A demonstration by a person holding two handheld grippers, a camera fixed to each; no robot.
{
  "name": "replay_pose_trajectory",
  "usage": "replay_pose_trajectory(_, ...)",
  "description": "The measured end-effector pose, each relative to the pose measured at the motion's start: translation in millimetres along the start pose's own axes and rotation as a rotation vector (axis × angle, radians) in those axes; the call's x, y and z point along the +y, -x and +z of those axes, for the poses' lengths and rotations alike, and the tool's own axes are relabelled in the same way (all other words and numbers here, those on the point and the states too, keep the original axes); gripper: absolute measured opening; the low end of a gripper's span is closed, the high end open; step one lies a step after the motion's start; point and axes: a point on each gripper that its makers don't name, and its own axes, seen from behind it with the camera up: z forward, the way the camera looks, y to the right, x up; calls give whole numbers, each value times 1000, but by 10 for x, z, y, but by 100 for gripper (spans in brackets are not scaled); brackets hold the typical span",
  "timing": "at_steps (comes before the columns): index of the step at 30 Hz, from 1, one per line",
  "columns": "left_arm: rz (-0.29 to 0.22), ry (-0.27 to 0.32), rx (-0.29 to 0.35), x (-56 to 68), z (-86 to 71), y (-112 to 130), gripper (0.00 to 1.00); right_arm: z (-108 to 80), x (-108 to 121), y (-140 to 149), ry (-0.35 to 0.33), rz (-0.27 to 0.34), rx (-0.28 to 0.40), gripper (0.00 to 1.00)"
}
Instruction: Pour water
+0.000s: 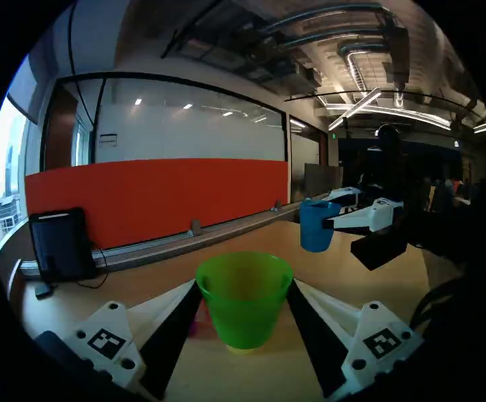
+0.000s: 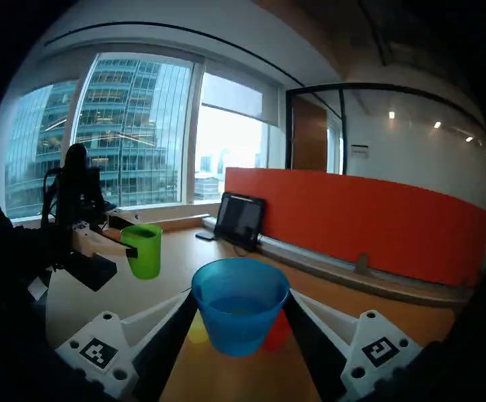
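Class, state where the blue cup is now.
Low centre of the right gripper view, the blue cup sits clamped in the right gripper, with the green cup farther off to its left.

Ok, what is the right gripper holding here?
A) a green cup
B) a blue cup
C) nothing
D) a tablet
B: the blue cup sits clamped between the two fingers of the right gripper, while the green cup is in the left gripper.
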Motion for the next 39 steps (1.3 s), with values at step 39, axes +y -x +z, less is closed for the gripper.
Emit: replay_pose_trajectory(39, 74, 45, 65, 380, 127, -162, 87, 60, -22, -758, -21, -243, 82, 91)
